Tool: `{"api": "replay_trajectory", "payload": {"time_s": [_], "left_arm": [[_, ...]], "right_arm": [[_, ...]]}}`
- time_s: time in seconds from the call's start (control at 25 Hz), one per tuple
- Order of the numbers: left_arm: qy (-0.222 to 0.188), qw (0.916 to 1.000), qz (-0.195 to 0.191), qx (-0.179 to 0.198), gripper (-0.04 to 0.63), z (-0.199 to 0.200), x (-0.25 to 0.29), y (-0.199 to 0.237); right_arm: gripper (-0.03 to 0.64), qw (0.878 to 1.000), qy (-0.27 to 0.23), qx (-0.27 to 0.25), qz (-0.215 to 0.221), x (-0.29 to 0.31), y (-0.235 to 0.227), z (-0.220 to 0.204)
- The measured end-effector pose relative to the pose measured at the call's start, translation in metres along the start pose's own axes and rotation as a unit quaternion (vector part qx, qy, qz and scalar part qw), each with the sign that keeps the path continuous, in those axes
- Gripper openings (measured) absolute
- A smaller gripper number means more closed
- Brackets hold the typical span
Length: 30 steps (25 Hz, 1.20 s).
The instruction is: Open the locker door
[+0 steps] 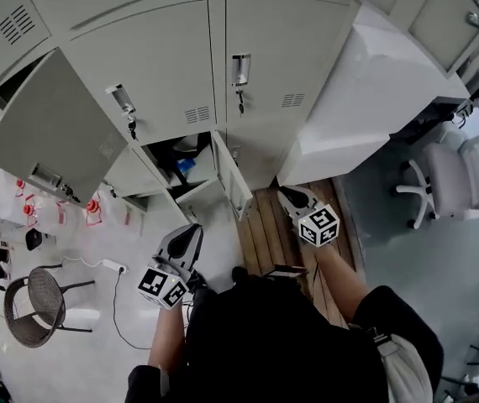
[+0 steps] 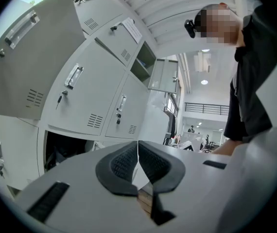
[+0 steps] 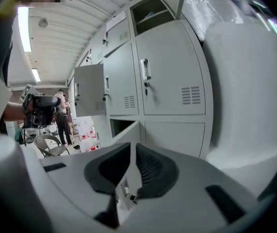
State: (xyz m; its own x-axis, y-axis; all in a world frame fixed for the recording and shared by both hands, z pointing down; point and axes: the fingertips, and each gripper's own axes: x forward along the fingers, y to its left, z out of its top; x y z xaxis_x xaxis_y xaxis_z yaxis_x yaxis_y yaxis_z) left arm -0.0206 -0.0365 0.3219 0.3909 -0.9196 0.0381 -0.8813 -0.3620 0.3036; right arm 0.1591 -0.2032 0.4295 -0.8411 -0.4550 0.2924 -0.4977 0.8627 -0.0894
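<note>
The low locker's door (image 1: 233,183) stands swung out, and its dark compartment (image 1: 181,158) shows with things inside. My right gripper (image 1: 283,191) hangs just right of that door, apart from it, over wooden planks. In the right gripper view the door's edge (image 3: 125,134) shows through the narrow slit between the jaws of that gripper (image 3: 132,152), and its pads press on nothing. My left gripper (image 1: 191,229) hovers in front of the open compartment (image 2: 60,149). Its pads meet, so the gripper (image 2: 138,149) is shut and empty.
A higher locker door (image 1: 50,124) at the left also hangs wide open. A white wrapped cabinet (image 1: 365,99) flanks the lockers at the right, and an office chair (image 1: 450,179) stands beyond it. A wicker chair (image 1: 34,305), a power strip (image 1: 113,266) and red-capped bottles (image 1: 92,206) stand at the left.
</note>
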Motion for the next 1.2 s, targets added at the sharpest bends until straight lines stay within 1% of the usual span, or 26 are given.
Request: {"api": "replay_trajectory", "payload": {"time_s": [0.16,0.28,0.36,0.52,0.68,0.72,0.8,0.88,0.96,1.12,1.2], "left_arm": [[-0.012,0.9997,-0.008,0.022,0.018,0.03,0.007,-0.007],[-0.026,0.9992,-0.015,0.027,0.018,0.055,0.014,-0.013],[-0.031,0.9987,-0.021,0.036,0.018,0.067,0.011,-0.022],[-0.033,0.9964,-0.035,0.069,0.018,0.088,0.005,-0.044],[-0.047,0.9925,-0.065,0.093,0.018,0.109,0.002,-0.065],[-0.051,0.9913,-0.073,0.097,0.018,0.112,0.002,-0.069],[-0.056,0.9894,-0.087,0.102,0.018,0.113,0.006,-0.075],[-0.051,0.9894,-0.096,0.097,0.018,0.106,0.014,-0.075],[-0.043,0.9904,-0.099,0.086,0.018,0.096,0.02,-0.074],[-0.045,0.9895,-0.111,0.081,0.018,0.091,0.018,-0.083],[-0.04,0.9894,-0.115,0.079,0.018,0.086,0.019,-0.086]], "right_arm": [[0.046,0.998,-0.054,-0.019,0.022,-0.017,0.014,0.067],[0.039,0.994,-0.094,-0.03,0.049,-0.025,0.034,0.111],[0.037,0.991,-0.111,-0.034,0.071,-0.033,0.058,0.129],[0.034,0.982,-0.145,-0.043,0.114,-0.049,0.098,0.163],[0.028,0.97,-0.182,-0.048,0.153,-0.06,0.131,0.195],[0.026,0.968,-0.188,-0.046,0.158,-0.062,0.137,0.201],[0.02,0.968,-0.192,-0.041,0.156,-0.064,0.141,0.206],[0.014,0.97,-0.187,-0.032,0.151,-0.063,0.14,0.204],[0.012,0.971,-0.18,-0.025,0.156,-0.063,0.142,0.198],[0.012,0.966,-0.175,-0.025,0.189,-0.068,0.154,0.189],[0.012,0.964,-0.171,-0.025,0.203,-0.071,0.16,0.184]]}}
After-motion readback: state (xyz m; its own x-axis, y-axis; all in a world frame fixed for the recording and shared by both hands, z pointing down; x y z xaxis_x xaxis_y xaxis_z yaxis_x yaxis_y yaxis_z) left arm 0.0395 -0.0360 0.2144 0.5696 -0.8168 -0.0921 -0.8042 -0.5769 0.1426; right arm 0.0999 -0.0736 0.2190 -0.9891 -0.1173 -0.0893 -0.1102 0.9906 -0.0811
